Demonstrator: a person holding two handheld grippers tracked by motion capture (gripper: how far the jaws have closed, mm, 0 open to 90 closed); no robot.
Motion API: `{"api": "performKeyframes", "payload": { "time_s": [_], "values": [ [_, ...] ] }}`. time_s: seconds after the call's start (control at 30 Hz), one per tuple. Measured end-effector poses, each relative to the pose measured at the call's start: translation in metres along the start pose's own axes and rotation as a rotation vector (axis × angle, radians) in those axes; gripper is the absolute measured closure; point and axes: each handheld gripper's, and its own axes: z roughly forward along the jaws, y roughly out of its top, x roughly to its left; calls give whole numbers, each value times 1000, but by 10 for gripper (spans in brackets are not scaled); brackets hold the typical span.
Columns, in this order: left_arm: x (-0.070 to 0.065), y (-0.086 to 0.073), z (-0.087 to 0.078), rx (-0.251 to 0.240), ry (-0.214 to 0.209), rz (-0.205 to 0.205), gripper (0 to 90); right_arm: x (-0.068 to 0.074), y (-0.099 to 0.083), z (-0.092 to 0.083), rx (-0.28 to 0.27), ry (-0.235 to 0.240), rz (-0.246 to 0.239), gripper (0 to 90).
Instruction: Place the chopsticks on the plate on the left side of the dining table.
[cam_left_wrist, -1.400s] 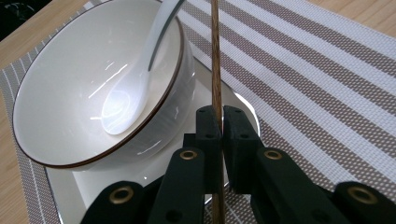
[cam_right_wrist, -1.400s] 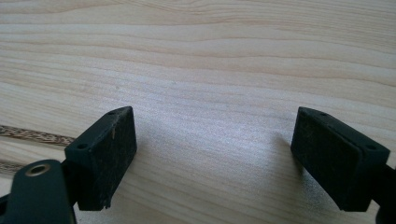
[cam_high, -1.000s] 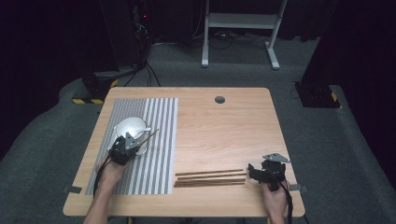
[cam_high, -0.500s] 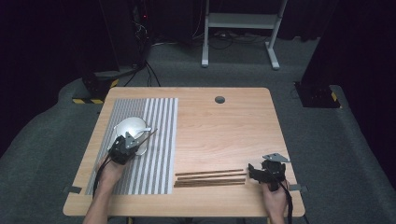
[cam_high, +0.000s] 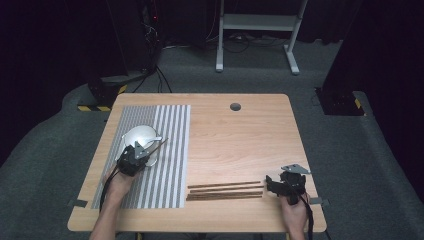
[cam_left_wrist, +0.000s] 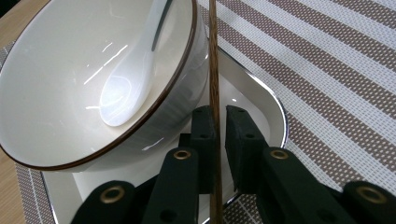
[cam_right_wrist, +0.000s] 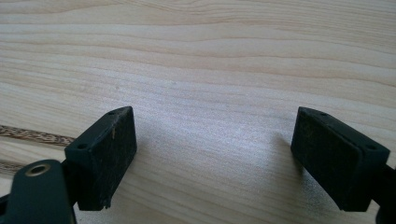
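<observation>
A white bowl (cam_left_wrist: 56, 70) with a white spoon (cam_left_wrist: 123, 84) in it stands on a white plate (cam_left_wrist: 261, 102), on the striped placemat (cam_high: 170, 150). My left gripper (cam_left_wrist: 219, 126) is at the plate's edge beside the bowl (cam_high: 139, 135). A dark wooden chopstick (cam_left_wrist: 213, 56) runs between its jaws. The jaws have just been opening: the stick lies against the left pad and a small gap shows at the right pad. In the high view the chopstick (cam_high: 159, 144) points up and right from the left gripper (cam_high: 143, 152). My right gripper (cam_right_wrist: 215, 158) stands open over bare wood.
Three more chopsticks (cam_high: 225, 191) lie side by side near the table's front edge, just left of the right gripper (cam_high: 268, 185); one end of them (cam_right_wrist: 32, 135) shows beside its left jaw. A round cable hole (cam_high: 235, 106) is at the table's back.
</observation>
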Motion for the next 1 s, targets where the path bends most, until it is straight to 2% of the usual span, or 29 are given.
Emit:
{"api": "performKeyframes", "payload": {
  "time_s": [0.27,0.57,1.0],
  "values": [
    [0,0,-2,-6,1,-4,787,0,0,0,0,0,0,137],
    [-1,1,-9,-38,-7,-28,740,0,0,0,0,0,0,138],
    [-2,4,-22,-113,-58,-71,687,0,0,0,1,0,1,138]
  ]
}}
